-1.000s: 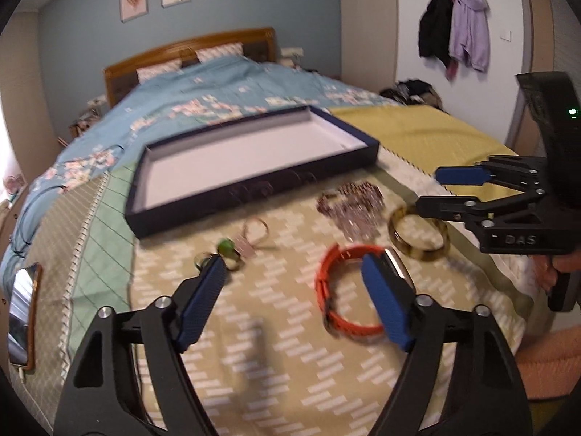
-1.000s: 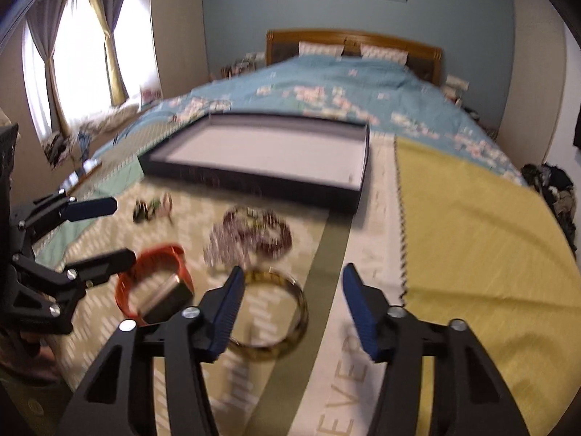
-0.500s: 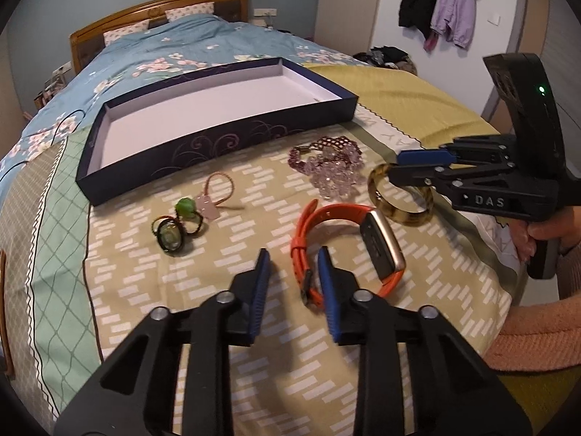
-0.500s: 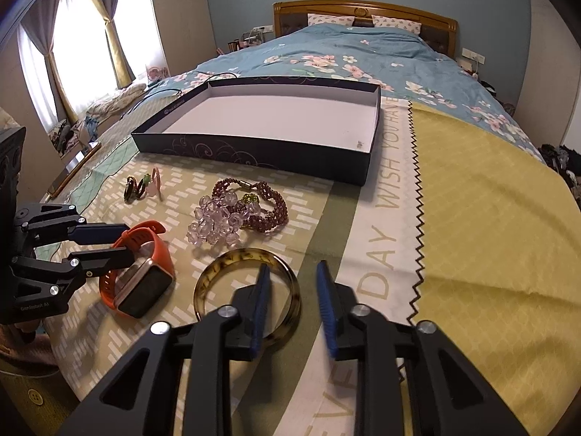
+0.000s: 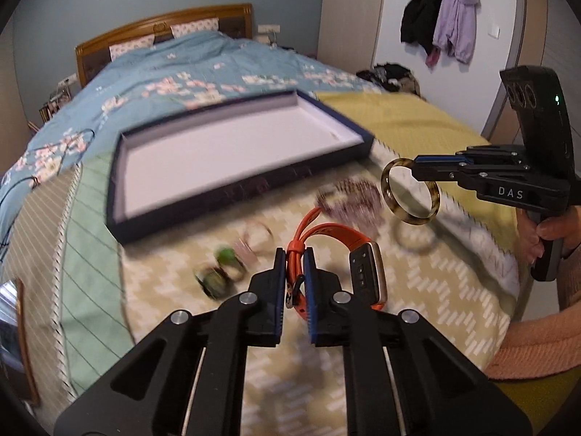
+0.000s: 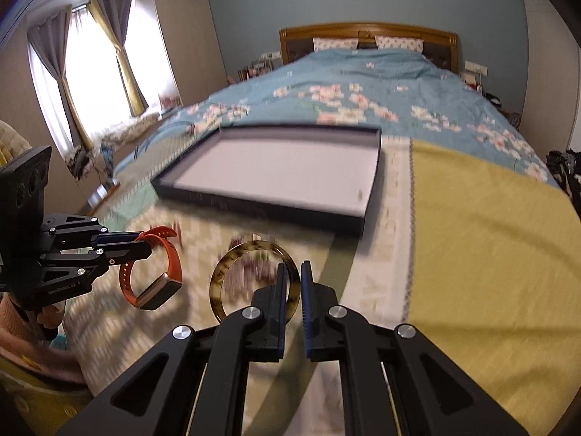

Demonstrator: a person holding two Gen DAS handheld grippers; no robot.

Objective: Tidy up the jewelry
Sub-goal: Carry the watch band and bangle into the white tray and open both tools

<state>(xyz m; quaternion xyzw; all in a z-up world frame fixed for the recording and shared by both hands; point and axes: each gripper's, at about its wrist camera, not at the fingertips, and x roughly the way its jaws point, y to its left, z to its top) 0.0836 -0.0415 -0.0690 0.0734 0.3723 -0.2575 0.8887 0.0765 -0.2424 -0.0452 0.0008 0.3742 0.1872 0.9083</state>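
1. Tray [image 5: 232, 160]: dark blue rim, white floor, shallow, on the bed [image 6: 363, 83]. Landmark for all entries below.
2. Left gripper [image 5: 292, 258]: nearer the camera than the tray, in front of its near wall. Jaws clamped tight on the strap of the watch.
3. Watch [image 5: 363, 272]: orange strap, gold-edged case. Pinched by the strap in the left gripper; the right wrist view shows it hanging clear of the bedspread [image 6: 490, 236], case lowest.
4. Right gripper [image 6: 293, 272]: in front of the tray's near right corner. Jaws closing, pads pressed on the rim of the bangle.
5. Bangle [image 6: 221, 276]: tortoiseshell ring, lifted off the bedspread, held at one edge by the right gripper; the rest stands free to the gripper's left.
6. Bead bracelets [image 5: 348, 196]: purple heap on the bedspread, just in front of the tray's near wall, blurred.
7. Green rings [image 5: 221, 269]: small cluster on the bedspread, in front of the tray's near left part, blurred.
8. Hand [image 5: 548, 232]: grips the right gripper's handle, right of the tray.
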